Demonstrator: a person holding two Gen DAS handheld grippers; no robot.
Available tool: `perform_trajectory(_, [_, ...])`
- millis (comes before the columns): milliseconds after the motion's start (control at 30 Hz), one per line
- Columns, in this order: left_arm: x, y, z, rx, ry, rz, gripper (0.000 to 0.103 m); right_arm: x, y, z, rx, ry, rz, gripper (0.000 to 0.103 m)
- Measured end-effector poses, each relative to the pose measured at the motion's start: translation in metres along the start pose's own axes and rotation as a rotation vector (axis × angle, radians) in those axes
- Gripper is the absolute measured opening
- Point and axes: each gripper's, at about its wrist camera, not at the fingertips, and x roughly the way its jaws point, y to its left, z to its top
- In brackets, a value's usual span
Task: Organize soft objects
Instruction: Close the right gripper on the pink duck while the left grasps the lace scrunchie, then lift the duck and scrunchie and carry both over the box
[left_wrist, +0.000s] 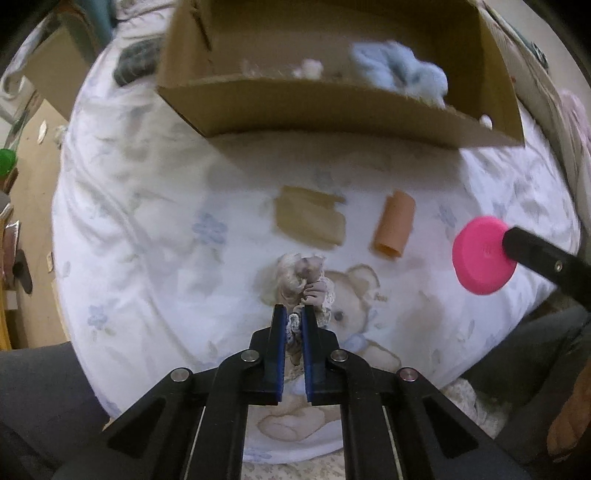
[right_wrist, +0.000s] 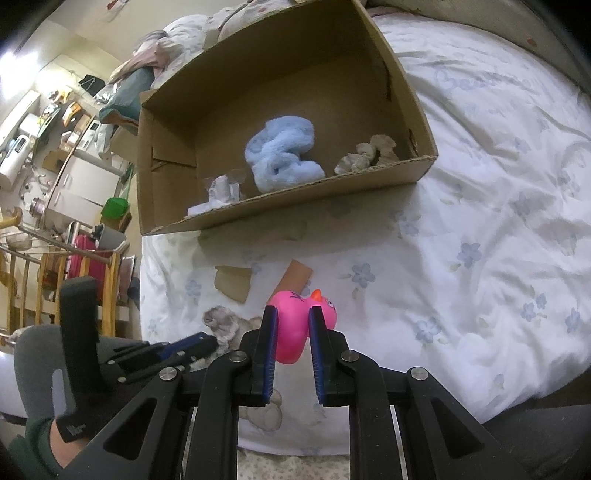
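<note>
My left gripper (left_wrist: 294, 314) is shut on a beige lace-trimmed scrunchie (left_wrist: 303, 276) just above the white floral bedsheet (left_wrist: 140, 206). My right gripper (right_wrist: 293, 314) is shut on a pink rubber duck (right_wrist: 300, 320), held above the sheet; its round pink base (left_wrist: 483, 255) shows at the right of the left wrist view. An open cardboard box (right_wrist: 295, 206) lies ahead on the bed. It holds a fluffy light-blue cloth (right_wrist: 279, 151), a beige crumpled soft item (right_wrist: 365, 153) and a small white-grey item (right_wrist: 221, 190). The left gripper (right_wrist: 188, 345) also shows in the right wrist view.
A flat brown cardboard scrap (left_wrist: 310, 219) and an orange cardboard tube (left_wrist: 393, 229) lie on the sheet between the grippers and the box. A dark grey cloth (left_wrist: 135, 61) lies left of the box. The bed edge and cluttered room furniture (right_wrist: 74, 177) are at left.
</note>
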Motion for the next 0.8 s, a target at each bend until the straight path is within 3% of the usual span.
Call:
perform_trajectory(400, [-0.041,0.03,0.001,-0.101,-0.081,-0.024,0.007,-0.009,0.008,-0.002,-0.034,-0.016,0.017,0.018])
perform_trajectory(567, [-0.076,0.037,0.007,-0.141,-0.158,-0.05,0.007,-0.029,0.013,0.001,-0.045,-0.051,0.044,0.018])
perform_trajectory(800, [-0.126,0.036,0.02,-0.118,-0.277,-0.063,0.007,-0.055,0.027,0.009,-0.096,-0.096,0.064,0.018])
